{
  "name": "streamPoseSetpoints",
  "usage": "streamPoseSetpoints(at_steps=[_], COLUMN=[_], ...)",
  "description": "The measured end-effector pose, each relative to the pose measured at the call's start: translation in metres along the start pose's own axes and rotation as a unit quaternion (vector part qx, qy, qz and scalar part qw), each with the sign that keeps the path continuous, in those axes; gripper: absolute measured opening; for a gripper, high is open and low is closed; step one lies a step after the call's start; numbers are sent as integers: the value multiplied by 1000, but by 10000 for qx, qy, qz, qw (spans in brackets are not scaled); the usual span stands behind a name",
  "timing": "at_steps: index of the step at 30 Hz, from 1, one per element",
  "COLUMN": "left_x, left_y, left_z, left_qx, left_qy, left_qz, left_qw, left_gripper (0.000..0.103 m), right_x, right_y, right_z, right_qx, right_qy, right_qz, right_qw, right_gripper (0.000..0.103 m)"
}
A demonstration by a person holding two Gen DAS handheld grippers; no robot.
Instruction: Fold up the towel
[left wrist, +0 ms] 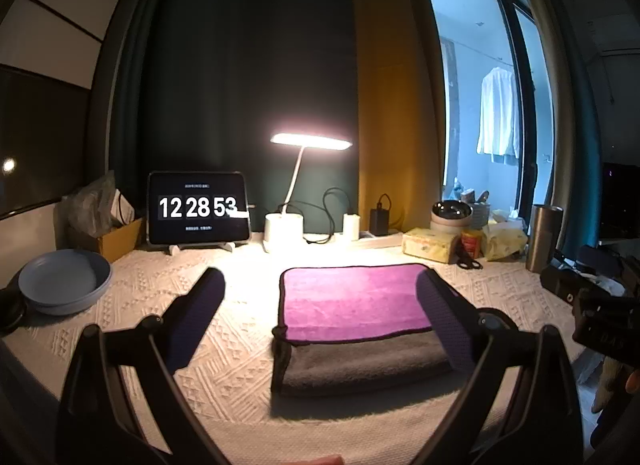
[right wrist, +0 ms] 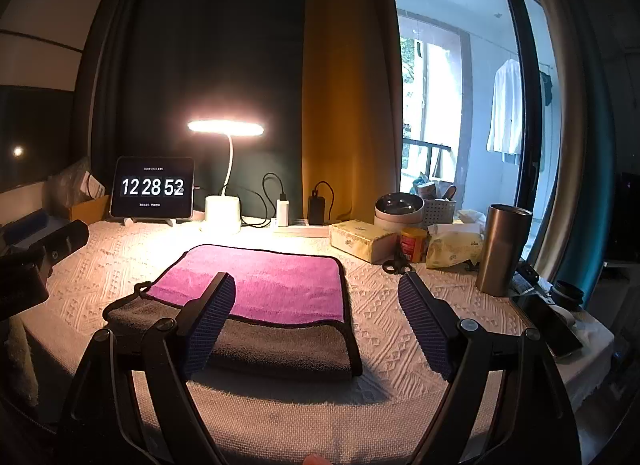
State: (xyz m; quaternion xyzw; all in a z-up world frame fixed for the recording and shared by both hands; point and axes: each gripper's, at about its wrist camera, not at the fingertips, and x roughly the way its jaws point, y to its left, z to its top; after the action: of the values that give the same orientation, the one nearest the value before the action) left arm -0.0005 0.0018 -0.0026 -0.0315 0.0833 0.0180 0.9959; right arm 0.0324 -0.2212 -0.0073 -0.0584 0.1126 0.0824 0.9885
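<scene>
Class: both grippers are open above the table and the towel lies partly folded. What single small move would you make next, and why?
Probably lower the right gripper to the towel's near right corner and close on it. The purple layer stops short of the grey layer's front edge, so the fold looks uneven or unfinished, and both the right gripper and the left gripper are open and hold nothing.

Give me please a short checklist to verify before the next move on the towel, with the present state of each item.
1. Left gripper jaws open, holding nothing: ok.
2. Right gripper jaws open, holding nothing: ok.
3. Towel folded, purple side over grey: ok.
4. Folded edges aligned: not ok, grey layer sticks out at the front.
5. Scissors apart from towel: ok.
6. Further fold needed: cannot tell.
</scene>
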Motion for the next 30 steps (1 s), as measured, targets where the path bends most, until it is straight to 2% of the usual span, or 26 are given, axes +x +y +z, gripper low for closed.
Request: streamPoseSetpoints(at_steps=[30], left_x=[-1], left_y=[-2], left_z=[-1], left_qx=[-9], left_qy=[15], left_qz=[27], left_qw=[10000], left_gripper=[97], right_x=[0], right_y=[-1], right_z=[-1], right_qx=[24], right_qy=[8], right_qz=[-3], right_qw=[10000], right_gripper=[86])
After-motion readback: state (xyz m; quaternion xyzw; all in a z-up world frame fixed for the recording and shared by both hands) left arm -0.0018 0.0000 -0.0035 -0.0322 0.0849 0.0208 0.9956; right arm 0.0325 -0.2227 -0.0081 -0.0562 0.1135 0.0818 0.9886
